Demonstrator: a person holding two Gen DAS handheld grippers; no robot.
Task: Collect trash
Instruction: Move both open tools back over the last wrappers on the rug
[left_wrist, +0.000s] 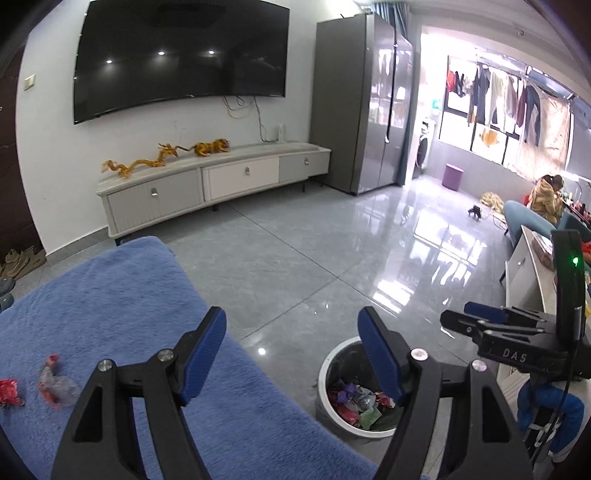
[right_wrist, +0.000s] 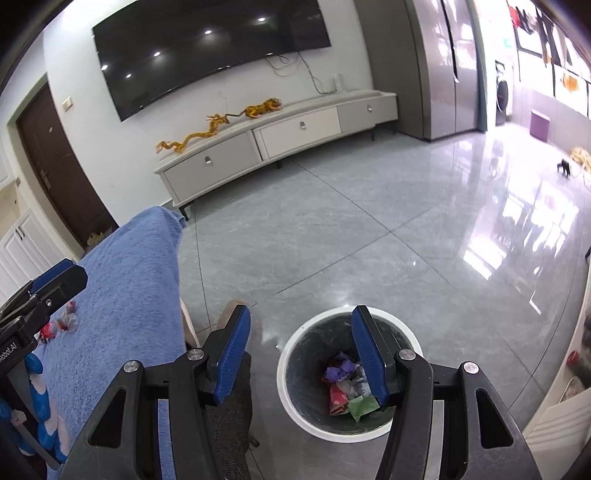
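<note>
Open left hand-held gripper (left_wrist: 291, 354) above bin (left_wrist: 325, 373) beside blue blanket (left_wrist: 110, 302).

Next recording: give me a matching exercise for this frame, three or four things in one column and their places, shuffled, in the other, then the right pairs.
Things:
1. red wrapper
2. bin
3. dragon figure
4. purple stool

Places:
A. on the long TV cabinet
B. on the blue blanket
C. on the floor by the bright balcony
D. on the floor, holding crumpled trash

Pairs: 1-B, 2-D, 3-A, 4-C
</note>
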